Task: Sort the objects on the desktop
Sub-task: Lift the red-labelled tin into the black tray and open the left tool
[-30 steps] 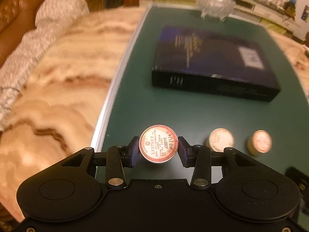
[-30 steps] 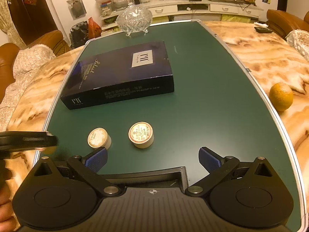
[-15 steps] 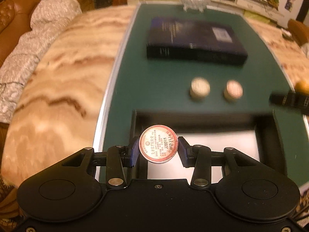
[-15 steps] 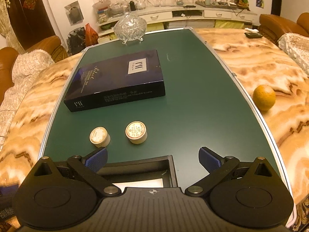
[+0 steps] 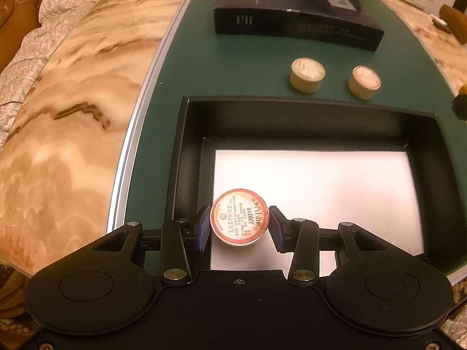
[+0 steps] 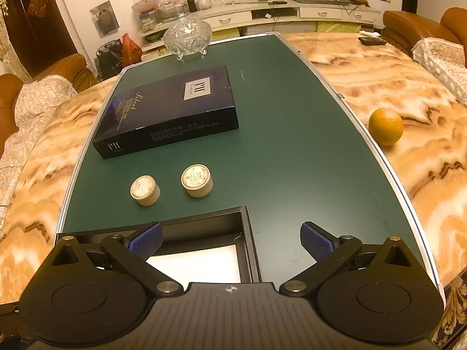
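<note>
Left wrist: my left gripper [image 5: 239, 223] clamps a jar [image 5: 239, 217], lid facing camera, axis along the fingers, over the tray [image 5: 292, 108]. Right gripper [image 6: 230, 239] gapes, empty.

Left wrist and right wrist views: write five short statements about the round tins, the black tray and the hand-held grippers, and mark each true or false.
1. The left hand-held gripper clamps a round tin. True.
2. That tin hangs over the black tray. True.
3. Three tins stand on the green mat. False: two, a pale-topped tin and a red-rimmed tin.
4. The right hand-held gripper holds the orange. False: it is open and empty.
5. The dark box lies inside the tray. False: it lies on the mat beyond the tins.
</note>
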Available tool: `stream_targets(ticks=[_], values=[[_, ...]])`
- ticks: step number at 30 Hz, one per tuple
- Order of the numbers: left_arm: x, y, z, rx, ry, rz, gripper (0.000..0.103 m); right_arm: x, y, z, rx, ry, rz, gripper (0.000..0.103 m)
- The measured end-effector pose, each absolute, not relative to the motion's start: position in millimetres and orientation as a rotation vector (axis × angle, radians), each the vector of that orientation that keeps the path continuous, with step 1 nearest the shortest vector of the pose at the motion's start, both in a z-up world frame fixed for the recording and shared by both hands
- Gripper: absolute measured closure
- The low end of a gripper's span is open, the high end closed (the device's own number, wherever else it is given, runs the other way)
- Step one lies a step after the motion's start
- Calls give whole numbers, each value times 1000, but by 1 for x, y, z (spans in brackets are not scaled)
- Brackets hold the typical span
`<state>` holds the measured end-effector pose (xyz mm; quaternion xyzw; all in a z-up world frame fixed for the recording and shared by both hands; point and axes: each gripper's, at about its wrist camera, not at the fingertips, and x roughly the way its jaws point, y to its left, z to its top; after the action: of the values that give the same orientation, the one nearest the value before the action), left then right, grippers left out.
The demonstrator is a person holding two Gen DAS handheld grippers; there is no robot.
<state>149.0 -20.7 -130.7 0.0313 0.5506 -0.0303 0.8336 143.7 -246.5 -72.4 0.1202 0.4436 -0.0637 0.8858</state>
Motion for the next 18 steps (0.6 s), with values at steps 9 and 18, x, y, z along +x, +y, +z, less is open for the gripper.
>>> stream_targets(ticks=[9, 18], values=[[151, -26, -136, 98, 1151, -67, 62, 147, -242, -80, 248, 939, -125, 0], [151, -35, -139, 150, 1156, -58, 62, 148, -243, -80, 248, 945, -128, 0]])
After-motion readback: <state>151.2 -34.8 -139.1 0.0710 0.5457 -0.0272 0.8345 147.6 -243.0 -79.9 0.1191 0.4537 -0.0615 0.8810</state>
